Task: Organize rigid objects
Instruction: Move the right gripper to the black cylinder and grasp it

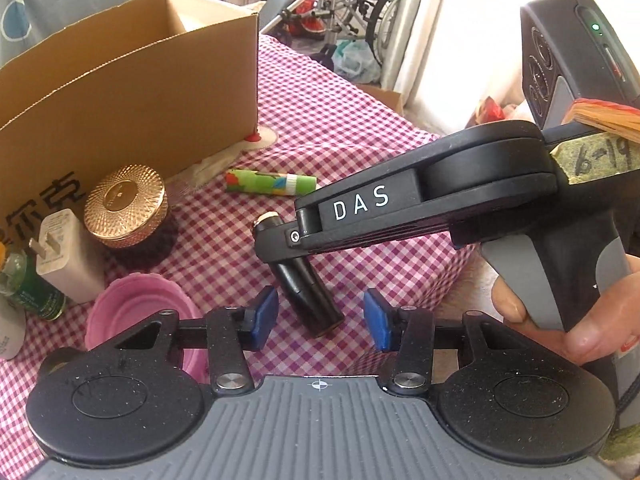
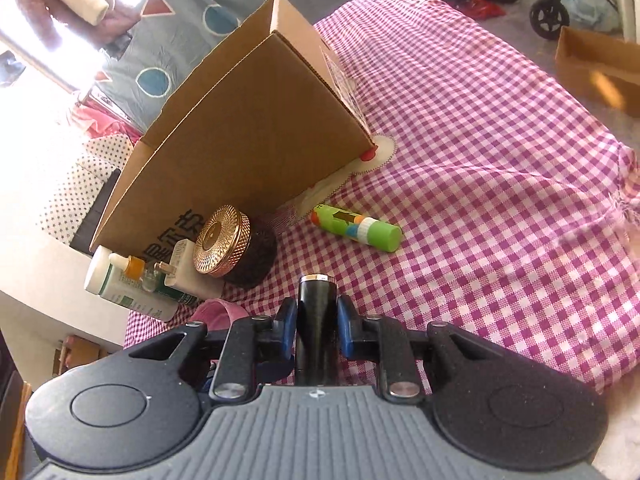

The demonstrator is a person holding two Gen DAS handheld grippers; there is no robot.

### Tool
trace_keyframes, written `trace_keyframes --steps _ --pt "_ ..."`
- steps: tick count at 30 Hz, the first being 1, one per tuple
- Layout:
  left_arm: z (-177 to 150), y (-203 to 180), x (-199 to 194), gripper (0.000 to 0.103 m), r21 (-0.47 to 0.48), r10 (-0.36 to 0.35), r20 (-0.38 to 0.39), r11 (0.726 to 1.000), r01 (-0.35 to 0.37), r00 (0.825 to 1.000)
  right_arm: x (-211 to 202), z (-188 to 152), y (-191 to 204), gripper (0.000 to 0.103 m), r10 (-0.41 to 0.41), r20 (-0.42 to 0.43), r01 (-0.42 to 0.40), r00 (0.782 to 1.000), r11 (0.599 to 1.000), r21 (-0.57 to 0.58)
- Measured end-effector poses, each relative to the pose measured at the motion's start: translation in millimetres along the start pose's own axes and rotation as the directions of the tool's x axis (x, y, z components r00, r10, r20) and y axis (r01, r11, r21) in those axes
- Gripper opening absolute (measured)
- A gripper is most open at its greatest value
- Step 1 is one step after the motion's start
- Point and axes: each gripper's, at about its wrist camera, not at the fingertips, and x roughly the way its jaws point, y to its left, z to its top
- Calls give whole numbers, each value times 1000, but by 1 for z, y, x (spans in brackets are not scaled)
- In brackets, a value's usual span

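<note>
My right gripper (image 2: 317, 330) is shut on a black cylinder (image 2: 316, 320) with a metal rim, and holds it just above the checked cloth. In the left wrist view the same black cylinder (image 1: 310, 294) hangs from the right gripper (image 1: 280, 236), which reaches in from the right. My left gripper (image 1: 321, 318) is open and empty, its blue pads (image 1: 264, 314) either side of the cylinder's lower end without touching it. A green glue stick (image 2: 356, 227) lies on the cloth, also in the left wrist view (image 1: 271, 182).
An open cardboard box (image 1: 132, 92) stands at the back left. Beside it sit a gold-lidded jar (image 1: 126, 204), a white charger (image 1: 66, 254), a green bottle (image 1: 28, 292) and a pink cup (image 1: 140, 320). Wheelchairs stand beyond the table.
</note>
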Motion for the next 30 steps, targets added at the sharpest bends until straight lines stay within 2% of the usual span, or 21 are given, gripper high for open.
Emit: trace_keyframes --steps 7,10,13,17,23,30 --pt "8 2 10 47 13 34 -16 999 -34 999 -10 1 -19 23 65 -12 -64 998 996 65" --pt "10 -2 14 40 47 63 -9 997 -62 998 -11 1 -23 23 81 -16 -80 997 994 73" --pt "11 -6 16 40 75 81 -3 994 -80 997 -12 1 -25 23 93 -17 -92 996 993 71" --pt "12 -3 16 36 65 78 -5 995 -77 997 -12 0 -29 24 111 -15 -109 994 990 94" --pt "14 -3 13 34 63 89 9 994 -89 996 -15 -2 -27 24 117 2 -116 993 988 105" --pt "18 -4 -7 34 43 96 65 994 -99 993 -30 -1 -9 24 123 42 -126 991 990 65"
